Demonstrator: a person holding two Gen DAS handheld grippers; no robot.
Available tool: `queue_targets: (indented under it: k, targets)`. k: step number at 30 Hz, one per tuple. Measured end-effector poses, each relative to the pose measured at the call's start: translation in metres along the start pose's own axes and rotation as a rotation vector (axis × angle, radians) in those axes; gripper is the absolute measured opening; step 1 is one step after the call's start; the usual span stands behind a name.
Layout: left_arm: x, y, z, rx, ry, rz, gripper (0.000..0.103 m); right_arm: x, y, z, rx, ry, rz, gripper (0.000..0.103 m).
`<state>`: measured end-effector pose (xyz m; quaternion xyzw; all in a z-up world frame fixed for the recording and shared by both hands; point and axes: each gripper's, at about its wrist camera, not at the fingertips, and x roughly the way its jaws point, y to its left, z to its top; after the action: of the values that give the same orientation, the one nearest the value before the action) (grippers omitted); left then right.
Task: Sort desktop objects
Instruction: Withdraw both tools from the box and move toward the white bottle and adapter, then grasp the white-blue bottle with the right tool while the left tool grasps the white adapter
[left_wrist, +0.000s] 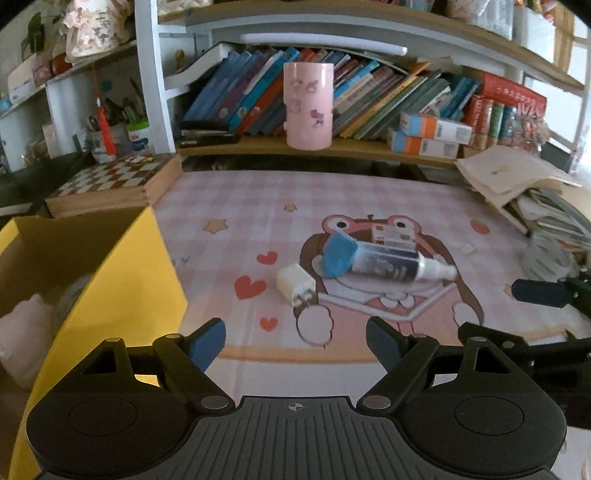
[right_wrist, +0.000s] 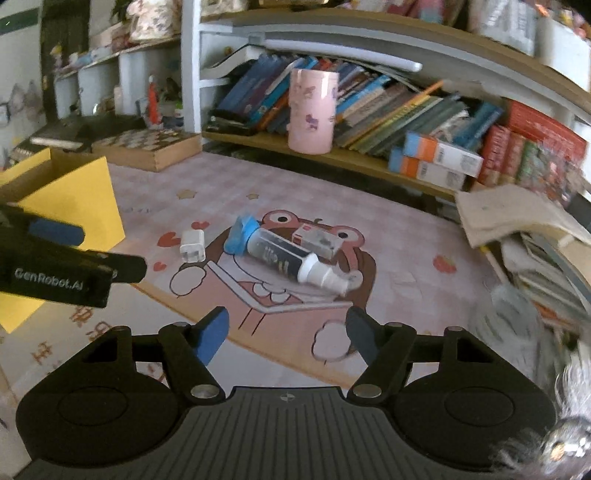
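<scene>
Yellow box at left edge of desk mat, open top, pale soft items inside, too blurred to name. Pink cylinder cup upright on shelf. Spray bottle lying mid-mat, blue cloth at its base, white charger just beside. Left gripper, right gripper: both angled down, fingers spread, nothing between

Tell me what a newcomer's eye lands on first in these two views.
The small heap mid-mat: a spray bottle lying on its side with a blue cloth at its base, and a white charger plug just left of them. Next, the tall pink cup upright on the low shelf before the books, and the open yellow box at the left edge.
</scene>
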<state>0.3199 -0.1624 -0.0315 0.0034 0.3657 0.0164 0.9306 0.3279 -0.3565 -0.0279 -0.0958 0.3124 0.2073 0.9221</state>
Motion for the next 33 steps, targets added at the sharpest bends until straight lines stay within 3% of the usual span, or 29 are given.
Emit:
queue_targets:
  k: [5, 10, 16, 25, 28, 33]
  targets:
    - [0.026, -0.006, 0.010, 0.000, 0.016, 0.017, 0.084, 0.033, -0.008, 0.009, -0.076, 0.022, 0.042, 0.058]
    - [0.052, -0.009, 0.017, 0.009, 0.038, 0.023, 0.073, 0.067, -0.016, 0.022, -0.156, 0.035, 0.038, 0.051]
    - [0.079, -0.010, 0.023, -0.003, 0.064, 0.038, 0.068, 0.099, -0.020, 0.040, -0.247, 0.046, 0.100, 0.050]
    - [0.107, -0.004, 0.022, -0.040, 0.104, 0.061, 0.050, 0.132, -0.017, 0.050, -0.318, 0.095, 0.181, 0.050]
    - [0.108, -0.005, 0.024, -0.044, 0.101, 0.055, 0.035, 0.139, -0.015, 0.052, -0.327, 0.112, 0.212, 0.048]
    - [0.107, -0.002, 0.024, -0.048, 0.107, 0.042, 0.035, 0.147, -0.015, 0.054, -0.324, 0.128, 0.235, 0.046]
